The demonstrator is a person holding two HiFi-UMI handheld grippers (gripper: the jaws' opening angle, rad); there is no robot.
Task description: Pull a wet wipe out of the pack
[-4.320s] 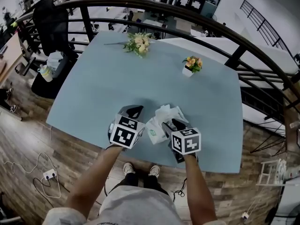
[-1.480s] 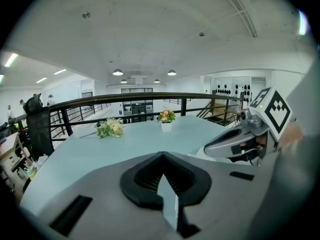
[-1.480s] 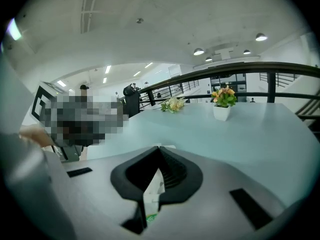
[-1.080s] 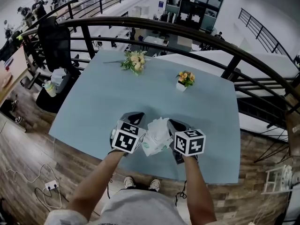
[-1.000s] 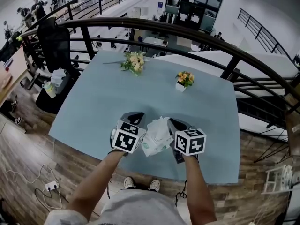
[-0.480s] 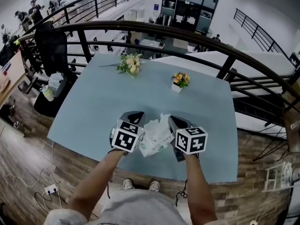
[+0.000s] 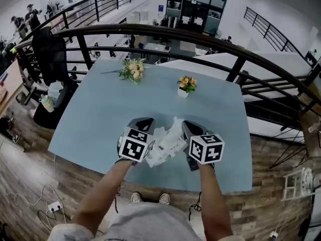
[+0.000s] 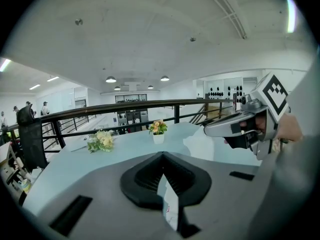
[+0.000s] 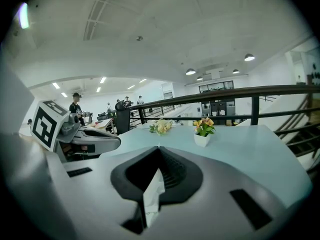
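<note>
The white wet-wipe pack (image 7: 161, 153) hangs above the blue table (image 7: 100, 114) between my two grippers. My left gripper (image 7: 144, 121) is shut on a glossy printed edge of the pack (image 8: 169, 208). To its right, my right gripper (image 7: 187, 126) is shut on a white wipe (image 9: 151, 194). In the head view the crumpled wipe (image 7: 173, 128) rises out of the pack's top towards the right jaws. Each gripper shows in the other's view: the right gripper's body (image 8: 250, 124) and the left gripper's body (image 9: 75, 134).
A flower bouquet (image 7: 131, 70) lies at the table's far left and a small white pot of flowers (image 7: 185, 85) stands far centre. A dark curved railing (image 7: 235, 59) runs behind the table. A black chair (image 7: 50, 49) stands at the left.
Earlier the pack lay low near the table's front edge. Over the last second both grippers have lifted it a little and the wipe stands further out of the pack.
</note>
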